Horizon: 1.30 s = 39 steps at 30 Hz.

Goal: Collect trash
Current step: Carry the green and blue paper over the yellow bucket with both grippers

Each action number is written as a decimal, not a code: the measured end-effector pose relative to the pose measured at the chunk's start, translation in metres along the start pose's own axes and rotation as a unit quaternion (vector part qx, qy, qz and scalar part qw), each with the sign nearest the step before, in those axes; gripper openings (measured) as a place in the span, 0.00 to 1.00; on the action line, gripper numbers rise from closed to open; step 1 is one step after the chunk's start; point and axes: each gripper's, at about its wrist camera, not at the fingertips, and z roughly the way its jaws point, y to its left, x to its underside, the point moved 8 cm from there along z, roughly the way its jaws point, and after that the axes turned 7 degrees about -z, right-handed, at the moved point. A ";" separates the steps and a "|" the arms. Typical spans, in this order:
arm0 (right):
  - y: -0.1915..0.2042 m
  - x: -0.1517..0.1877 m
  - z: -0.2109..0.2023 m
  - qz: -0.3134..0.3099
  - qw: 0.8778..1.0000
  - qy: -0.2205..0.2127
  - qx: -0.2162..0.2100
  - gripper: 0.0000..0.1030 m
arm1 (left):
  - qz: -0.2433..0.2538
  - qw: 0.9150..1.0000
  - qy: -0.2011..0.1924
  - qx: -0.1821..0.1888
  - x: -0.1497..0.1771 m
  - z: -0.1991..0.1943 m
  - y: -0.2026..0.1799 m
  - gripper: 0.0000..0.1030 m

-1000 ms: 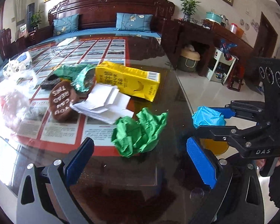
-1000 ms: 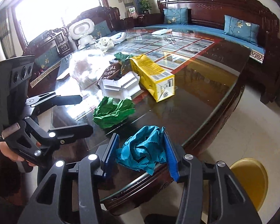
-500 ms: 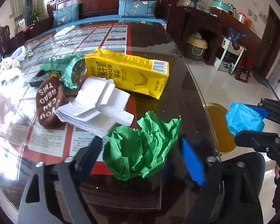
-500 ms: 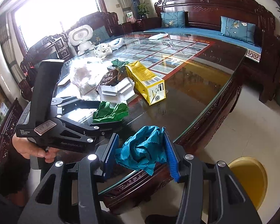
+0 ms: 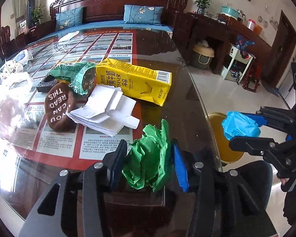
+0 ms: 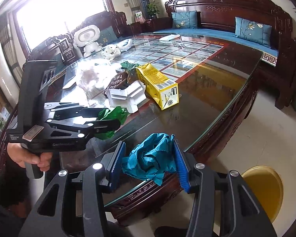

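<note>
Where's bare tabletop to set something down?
Free: dark glass between the yellow carton and the table's curved edge, plus the far poster area. Crowded: carton, white cardboard, brown pad, green wrapper bunched left.

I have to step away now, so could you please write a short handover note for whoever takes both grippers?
Left gripper: jaws closing around the green paper wad, which lies on the glass table near its edge.
Right gripper: shut on the blue paper wad, held over the table edge; the yellow bin stands on the floor below.
Left on the table: yellow carton, white folded cardboard, green wrapper.
Nothing visibly binned yet.
</note>
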 end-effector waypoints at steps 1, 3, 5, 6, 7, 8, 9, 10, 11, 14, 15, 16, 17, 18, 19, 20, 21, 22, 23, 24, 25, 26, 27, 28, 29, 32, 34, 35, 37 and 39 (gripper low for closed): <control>0.001 0.000 0.000 0.000 1.000 -0.001 0.000 0.46 | -0.001 1.000 -0.002 0.001 0.000 -0.003 -0.001 0.45; 0.003 0.000 -0.001 -0.002 1.000 -0.001 -0.001 0.46 | 0.000 1.000 -0.006 0.005 0.000 -0.008 -0.002 0.45; 0.004 0.000 -0.003 -0.004 1.000 -0.002 0.000 0.46 | 0.003 1.000 -0.011 0.005 -0.001 -0.013 -0.004 0.45; 0.004 0.000 -0.004 -0.005 1.000 -0.003 0.000 0.46 | 0.005 1.000 -0.013 0.007 -0.001 -0.015 -0.006 0.45; 0.005 0.000 -0.005 -0.006 1.000 -0.004 0.001 0.46 | 0.007 1.000 -0.014 0.008 -0.002 -0.017 -0.008 0.45; 0.005 -0.001 -0.007 -0.007 1.000 -0.005 0.002 0.46 | 0.010 1.000 -0.015 0.008 -0.003 -0.019 -0.010 0.45; 0.004 -0.001 -0.008 -0.007 1.000 -0.006 0.003 0.46 | 0.014 1.000 -0.017 0.009 -0.003 -0.020 -0.013 0.45; 0.003 -0.001 -0.010 -0.007 1.000 -0.008 0.004 0.46 | 0.018 1.000 -0.018 0.011 -0.004 -0.021 -0.016 0.45; 0.003 -0.001 -0.011 -0.006 1.000 -0.009 0.007 0.46 | 0.021 1.000 -0.019 0.011 -0.006 -0.022 -0.018 0.45; -0.001 0.001 -0.016 -0.001 1.000 -0.011 0.012 0.46 | 0.032 0.999 -0.020 0.018 -0.012 -0.022 -0.030 0.45; -0.003 0.001 -0.017 0.001 1.000 -0.012 0.013 0.46 | 0.035 0.999 -0.021 0.020 -0.014 -0.021 -0.033 0.45; -0.005 0.002 -0.018 0.003 1.000 -0.013 0.015 0.46 | 0.039 0.999 -0.021 0.023 -0.016 -0.020 -0.038 0.45; -0.008 0.004 -0.020 0.007 1.000 -0.013 0.017 0.46 | 0.042 0.999 -0.019 0.027 -0.017 -0.019 -0.043 0.45; -0.011 0.005 -0.022 0.009 1.000 -0.013 0.020 0.46 | 0.045 0.998 -0.018 0.032 -0.018 -0.018 -0.047 0.45; -0.015 0.007 -0.024 0.012 1.000 -0.013 0.024 0.46 | 0.050 0.998 -0.017 0.037 -0.019 -0.016 -0.053 0.45; -0.018 0.008 -0.026 0.015 0.999 -0.013 0.026 0.46 | 0.054 0.998 -0.016 0.041 -0.022 -0.015 -0.058 0.45; -0.023 0.010 -0.029 0.017 0.999 -0.013 0.030 0.46 | 0.059 0.997 -0.015 0.045 -0.024 -0.013 -0.064 0.45; -0.028 0.012 -0.032 0.022 0.999 -0.014 0.034 0.46 | 0.063 0.997 -0.013 0.050 -0.026 -0.010 -0.070 0.45; -0.033 0.014 -0.035 0.026 0.999 -0.014 0.039 0.46 | 0.067 0.996 -0.012 0.054 -0.027 -0.008 -0.075 0.45; -0.038 0.017 -0.039 0.030 0.999 -0.014 0.043 0.46 | 0.071 0.996 -0.011 0.058 -0.029 -0.006 -0.081 0.45; -0.044 0.019 -0.042 0.032 0.998 -0.014 0.047 0.46 | 0.076 0.995 -0.009 0.062 -0.032 -0.003 -0.088 0.45; -0.052 0.024 -0.046 0.037 0.998 -0.013 0.055 0.46 | 0.081 0.994 -0.007 0.066 -0.034 0.000 -0.093 0.45; -0.058 0.026 -0.050 0.041 0.997 -0.012 0.060 0.46 | 0.087 0.994 -0.005 0.070 -0.036 0.003 -0.100 0.45; -0.067 0.031 -0.055 0.047 0.996 -0.011 0.068 0.46 | 0.092 0.993 -0.003 0.073 -0.039 0.007 -0.107 0.45; -0.075 0.034 -0.059 0.054 0.996 -0.011 0.074 0.46 | 0.099 0.992 0.000 0.077 -0.041 0.012 -0.115 0.45; -0.105 0.047 -0.073 0.077 0.993 -0.011 0.094 0.46 | 0.118 0.989 0.012 0.088 -0.046 0.026 -0.140 0.45; -0.124 0.056 -0.082 0.089 0.990 -0.009 0.109 0.46 | 0.129 0.987 0.022 0.094 -0.050 0.038 -0.158 0.45; -0.132 0.061 -0.087 0.094 0.989 -0.009 0.115 0.46 | 0.137 0.985 0.029 0.099 -0.052 0.045 -0.170 0.45; -0.150 0.073 -0.096 0.107 0.986 -0.007 0.130 0.46 | 0.153 0.981 0.041 0.111 -0.054 0.059 -0.194 0.45; -0.166 0.086 -0.103 0.120 0.983 -0.003 0.140 0.46 | 0.173 0.976 0.052 0.122 -0.055 0.070 -0.218 0.45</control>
